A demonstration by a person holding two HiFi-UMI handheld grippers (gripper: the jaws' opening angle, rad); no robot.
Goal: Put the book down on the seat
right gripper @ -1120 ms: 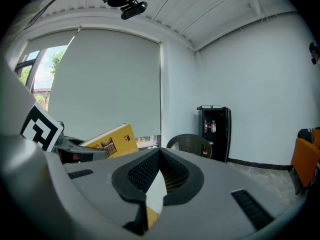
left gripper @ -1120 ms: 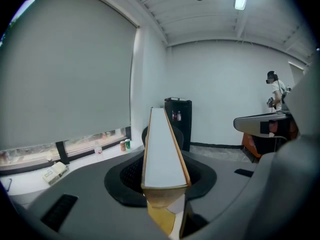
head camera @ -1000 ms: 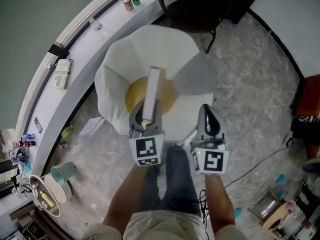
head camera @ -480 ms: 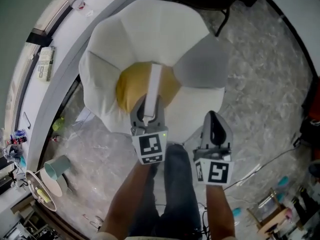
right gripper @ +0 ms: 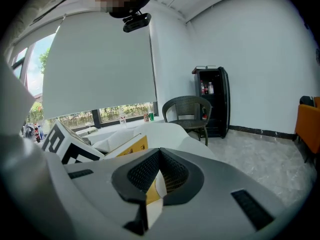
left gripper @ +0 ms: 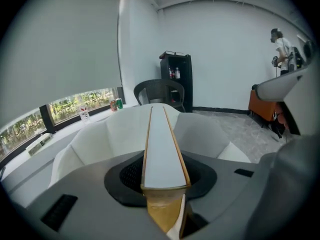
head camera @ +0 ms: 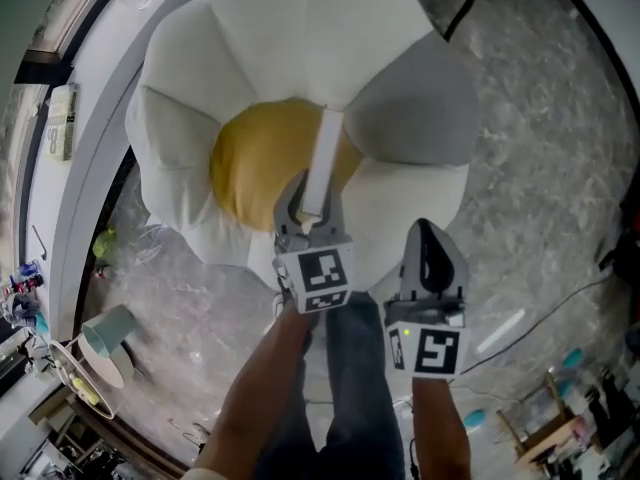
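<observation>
Flower-shaped seat [head camera: 300, 48]: white petals, one grey, yellow centre [head camera: 250, 158]. Over that centre, book [head camera: 325, 158] on edge, near end clamped between the left gripper [head camera: 308, 206] jaws; no title readable. Beside it, right gripper [head camera: 428, 238], jaws drawn together, empty. Square black-and-white markers [head camera: 322, 276] on the cubes.

White seat [head camera: 290, 28] of petals, one petal [head camera: 415, 108] grey, with yellow cushion [head camera: 255, 158] in the middle. White book [head camera: 325, 158] with golden edges. Grey left gripper [head camera: 306, 194] and grey right gripper [head camera: 427, 230], each with black-and-white square marker [head camera: 322, 278]. Mottled grey floor [head camera: 540, 198]. Black chair [left gripper: 160, 91].
</observation>
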